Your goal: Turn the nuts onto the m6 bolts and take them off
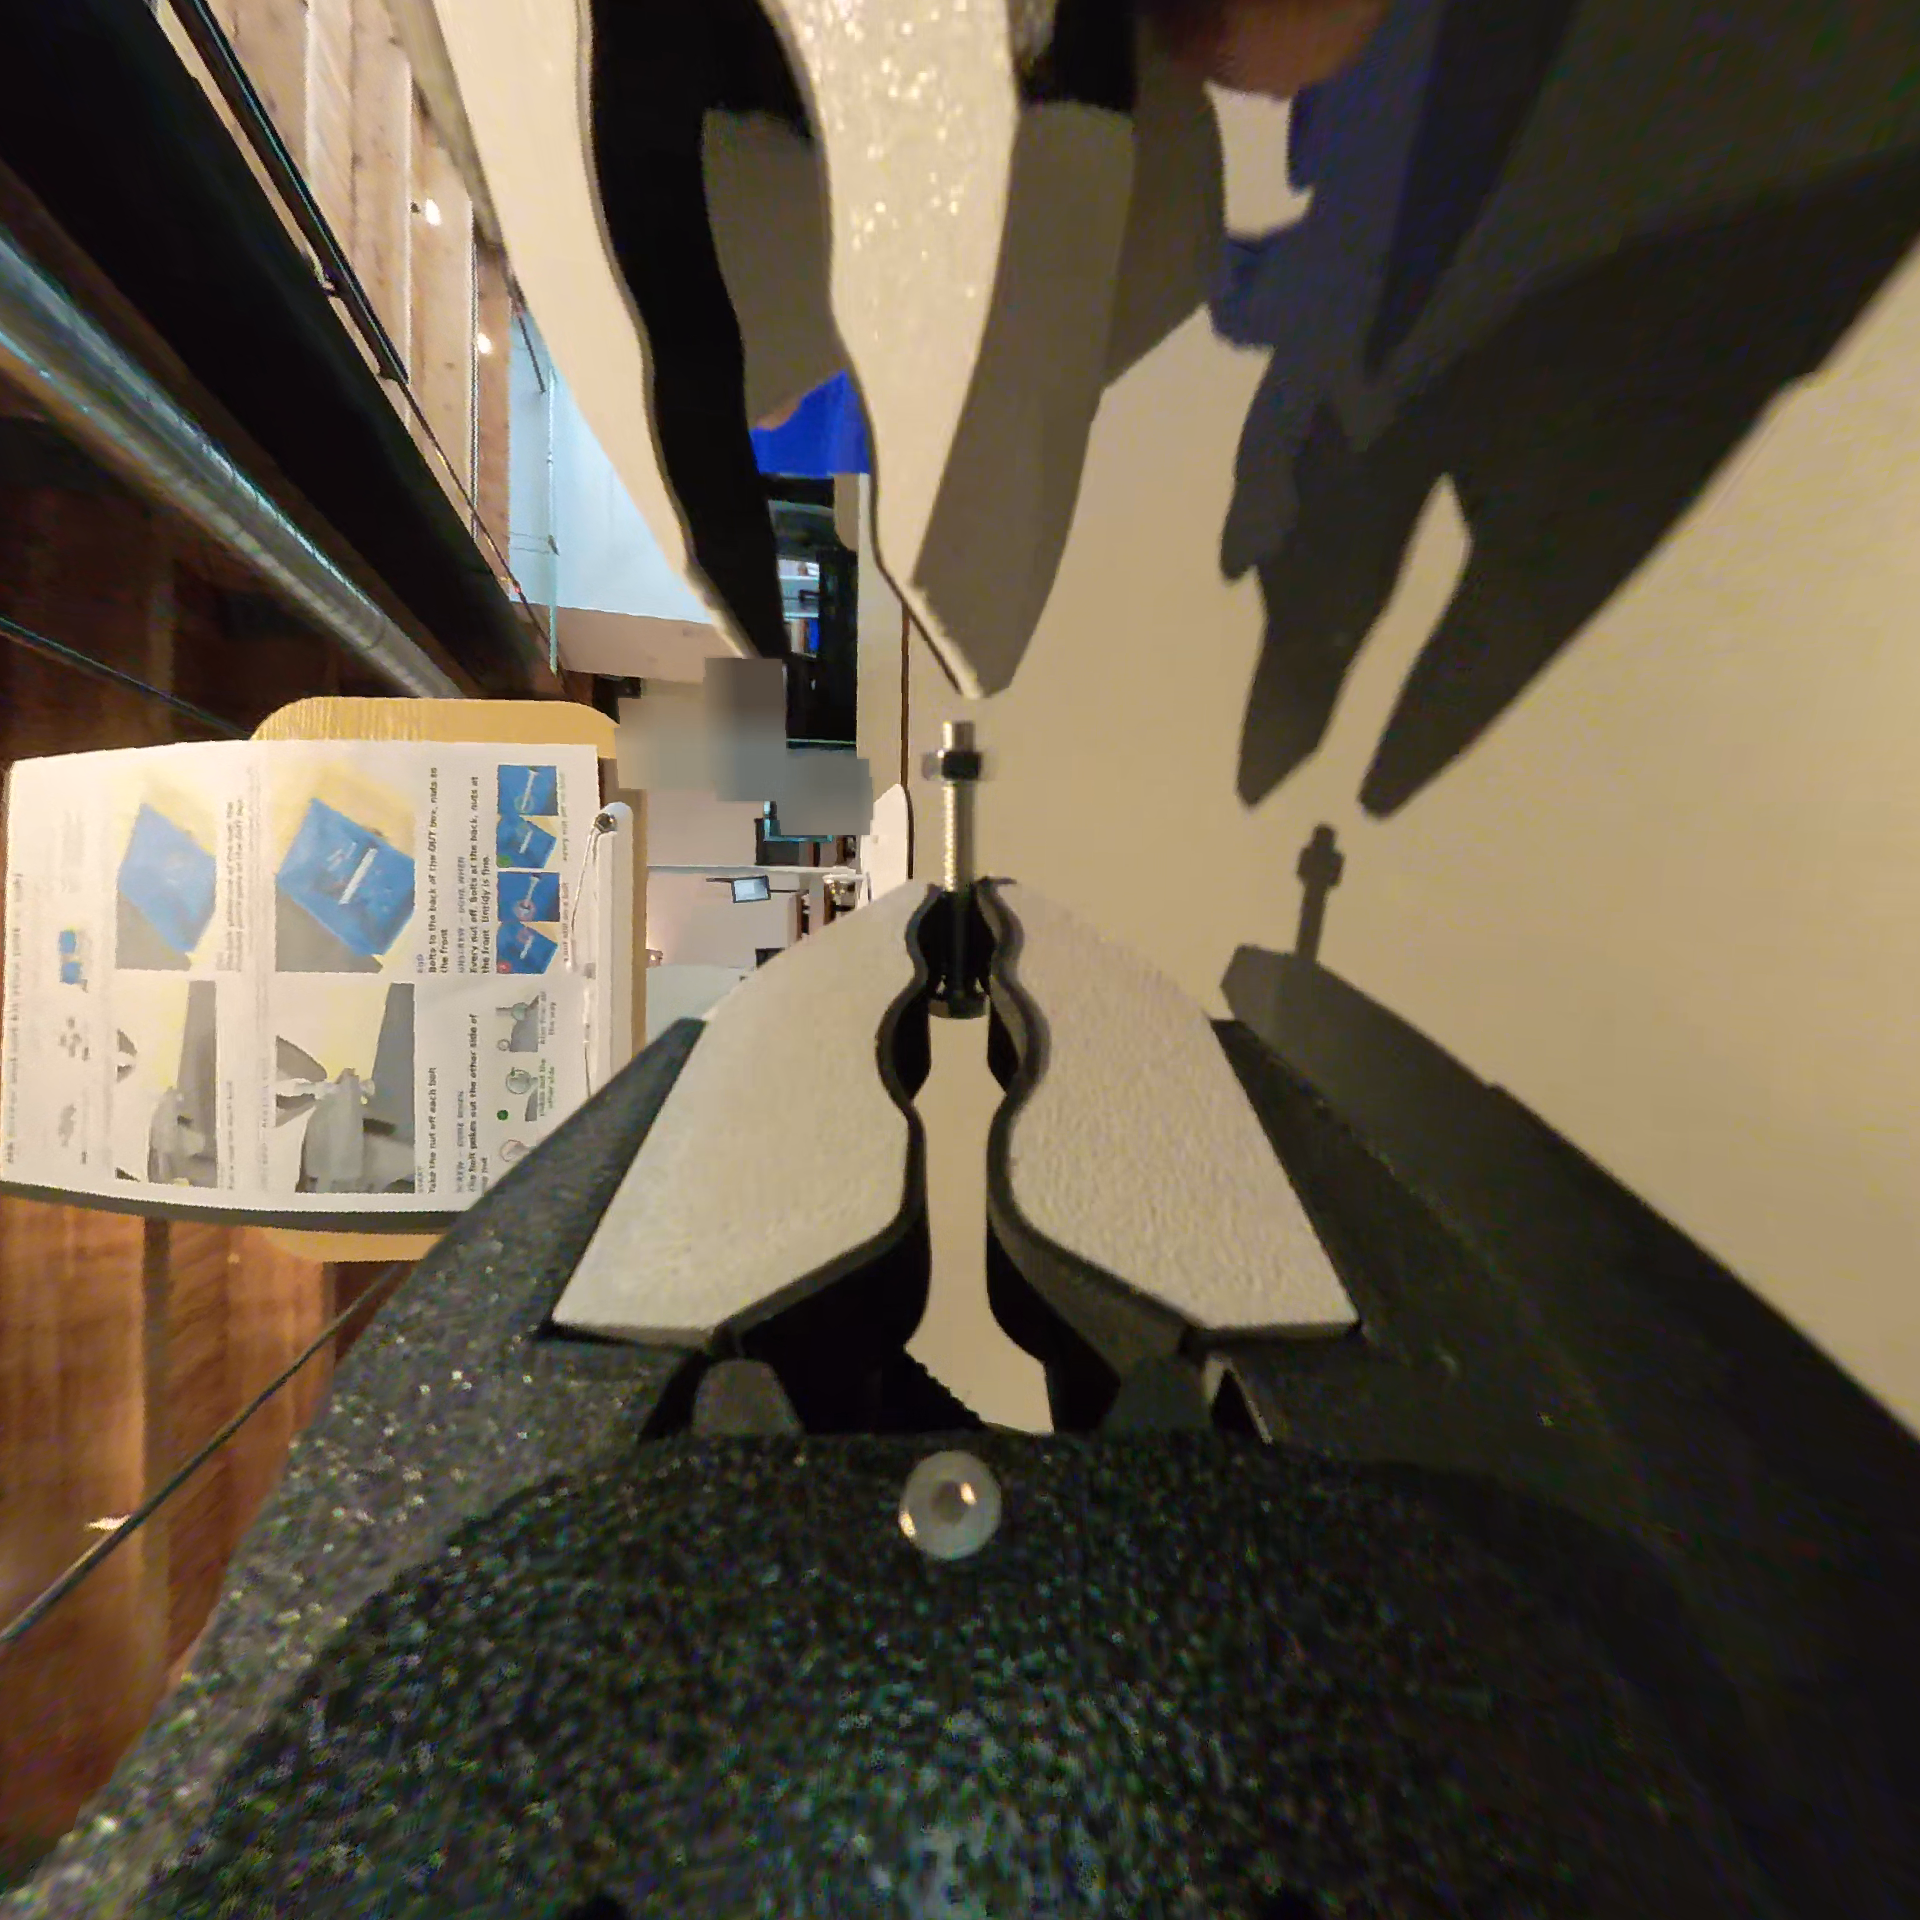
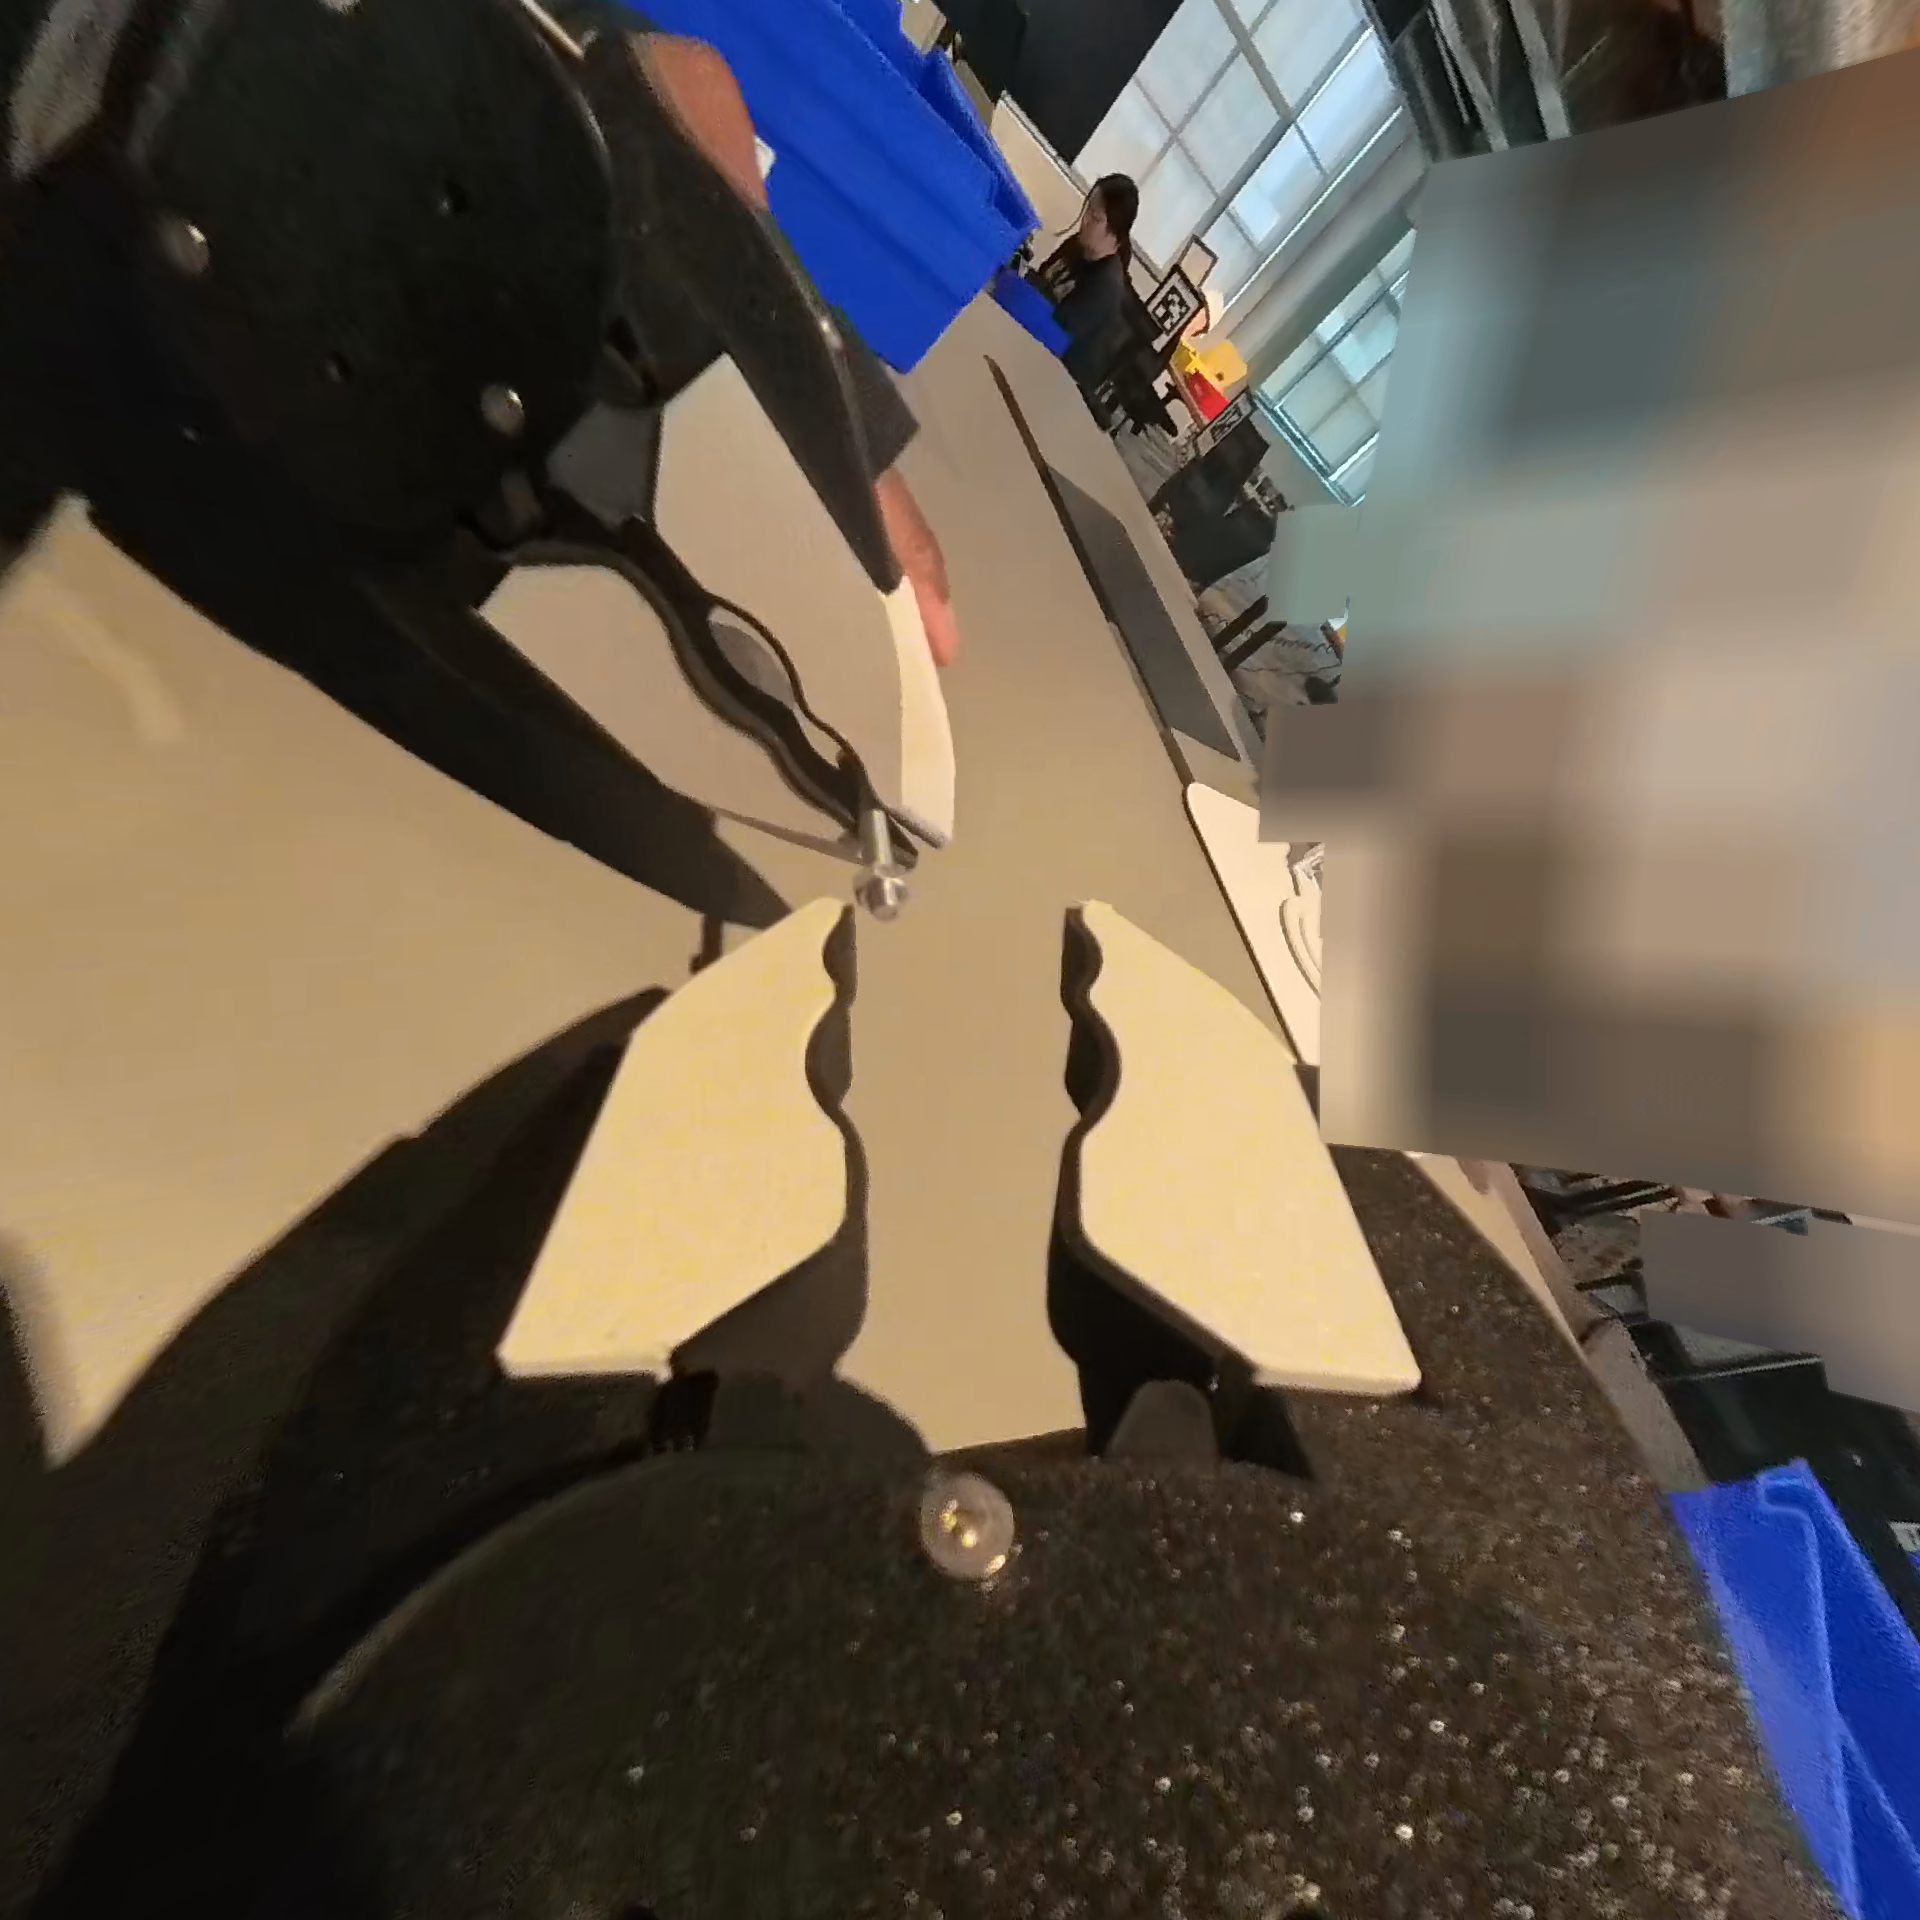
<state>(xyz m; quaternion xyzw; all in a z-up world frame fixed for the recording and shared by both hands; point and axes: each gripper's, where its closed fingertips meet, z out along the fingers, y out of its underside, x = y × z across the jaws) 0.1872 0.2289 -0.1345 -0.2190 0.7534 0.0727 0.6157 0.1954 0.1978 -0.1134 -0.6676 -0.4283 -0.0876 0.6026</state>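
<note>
The left gripper pinches the bolt, head hidden between its fingers; nut near the far tip. The right gripper is spread, empty.

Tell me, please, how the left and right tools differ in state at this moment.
The left tool is shut on the bolt; the right tool is open and holds nothing. The left grips the bolt's head end; the right faces its nut end. Both have cream fingers.

Beige table, blue bins on it
</note>
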